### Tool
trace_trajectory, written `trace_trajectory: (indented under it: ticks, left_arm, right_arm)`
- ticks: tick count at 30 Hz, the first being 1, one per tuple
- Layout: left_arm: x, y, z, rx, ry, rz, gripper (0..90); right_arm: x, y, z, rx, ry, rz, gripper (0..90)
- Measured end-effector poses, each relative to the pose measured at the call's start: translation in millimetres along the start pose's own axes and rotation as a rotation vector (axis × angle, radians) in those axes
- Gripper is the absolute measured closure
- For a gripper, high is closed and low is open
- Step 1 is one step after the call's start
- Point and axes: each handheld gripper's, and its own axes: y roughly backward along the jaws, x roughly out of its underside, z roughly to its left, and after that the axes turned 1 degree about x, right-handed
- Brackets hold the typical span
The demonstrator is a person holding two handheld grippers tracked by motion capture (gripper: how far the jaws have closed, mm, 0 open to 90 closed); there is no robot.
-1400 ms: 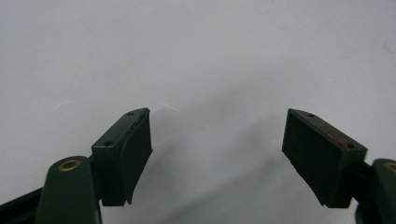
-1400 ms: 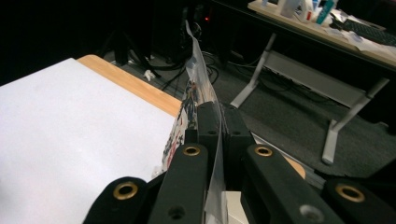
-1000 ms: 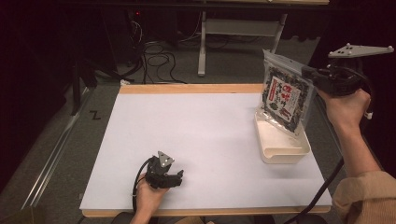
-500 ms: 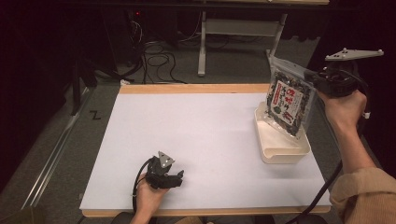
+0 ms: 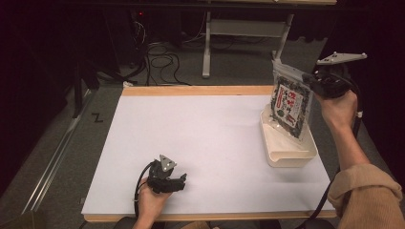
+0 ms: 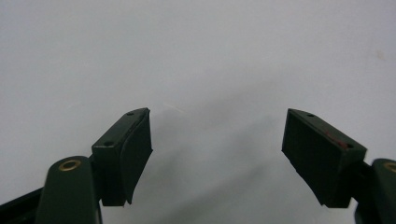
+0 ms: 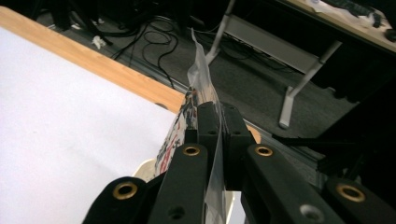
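Clear snack bag (image 5: pixel 289 102) | clamped by right gripper (image 5: pixel 311 82) | above cream tray (image 5: pixel 290 153)

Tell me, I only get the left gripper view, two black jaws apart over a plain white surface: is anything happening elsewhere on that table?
Observer: Yes. The right gripper is shut on a clear snack packet, gripping it at its edge.
Operator: Where is that packet?
Observer: It hangs in the air over a cream tub at the table's right side; its lower end is just above or inside the rim, I cannot tell which.
Operator: And my own gripper, where is it?
Observer: The left gripper lies low at the near edge of the white table, in the person's hand, holding nothing.
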Motion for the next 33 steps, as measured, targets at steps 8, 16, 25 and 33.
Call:
trace_trajectory:
  ticks: [8,16,25,33]
  left_arm:
    - [0.4,-0.7,-0.2,-0.001,0.001,0.001,24.6]
    - [1.0,-1.7,-1.3,-0.008,0.0,0.001,24.7]
    - [1.2,-2.1,-6.9,-0.011,-0.036,-0.01,24.9]
    - [1.0,-0.4,-6.0,0.015,-0.001,-0.032,25.0]
  right_arm:
    - [22.0,-8.6,-2.9,-0.049,0.03,0.04,89.8]
    - [53.0,-0.3,-22.6,-0.074,-0.048,0.055,88.2]
    - [89.1,-5.5,-45.6,-0.042,-0.182,0.084,84.8]
    - [99.0,-9.3,-50.4,-0.031,-0.234,0.102,79.2]
